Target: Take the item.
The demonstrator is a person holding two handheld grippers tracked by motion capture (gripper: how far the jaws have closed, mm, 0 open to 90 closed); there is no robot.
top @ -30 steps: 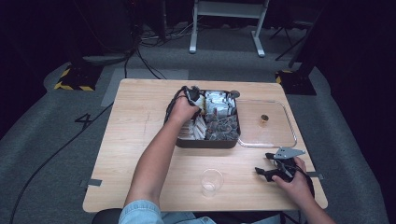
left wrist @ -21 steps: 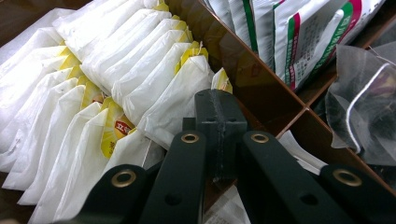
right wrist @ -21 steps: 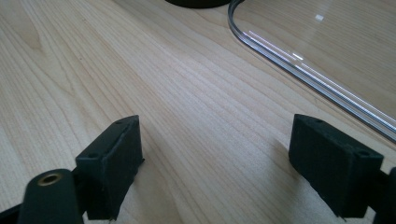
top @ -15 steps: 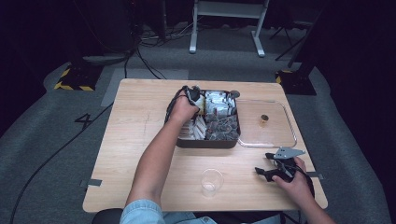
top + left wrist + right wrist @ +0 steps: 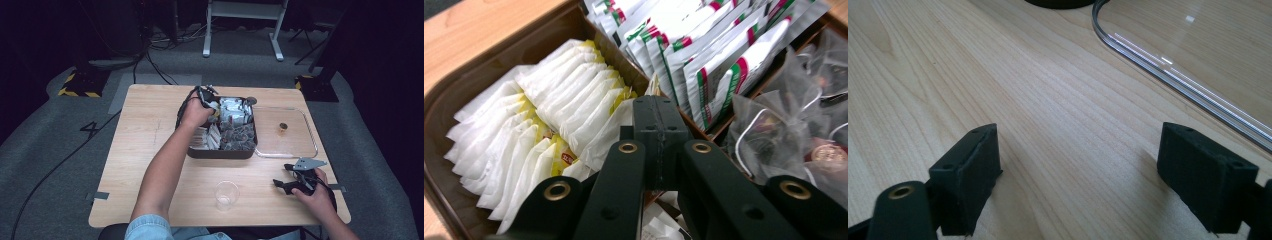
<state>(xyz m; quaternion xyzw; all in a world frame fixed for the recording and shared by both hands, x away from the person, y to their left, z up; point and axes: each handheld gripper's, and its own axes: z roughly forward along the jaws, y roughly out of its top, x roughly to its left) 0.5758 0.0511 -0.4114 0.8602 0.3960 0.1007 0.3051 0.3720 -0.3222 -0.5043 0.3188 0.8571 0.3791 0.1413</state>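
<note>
A dark brown tray (image 5: pixel 220 154) sits mid-table, divided into compartments. My left gripper (image 5: pixel 212 102) hovers over its far left compartment. In the left gripper view the left gripper (image 5: pixel 660 107) has its jaws pressed together, shut on a white sachet (image 5: pixel 611 127) that stands higher than the row of white and yellow sachets (image 5: pixel 544 100). Silver packets with red and green stripes (image 5: pixel 704 60) fill the neighbouring compartment, and mesh tea bags (image 5: pixel 784 125) lie to the right. My right gripper (image 5: pixel 282 176) rests at the near right of the table; the right gripper (image 5: pixel 1078 175) is open over bare wood.
A clear lid (image 5: pixel 300 145) with a small knob (image 5: pixel 283 126) lies flat to the right of the tray; its rim (image 5: pixel 1173 70) curves past just ahead of the right jaws. A clear plastic cup (image 5: pixel 226 194) stands near the front edge, between the two arms.
My left hand has lifted slightly above the tray's far left compartment. The right hand and its gripper have stayed where they were.
</note>
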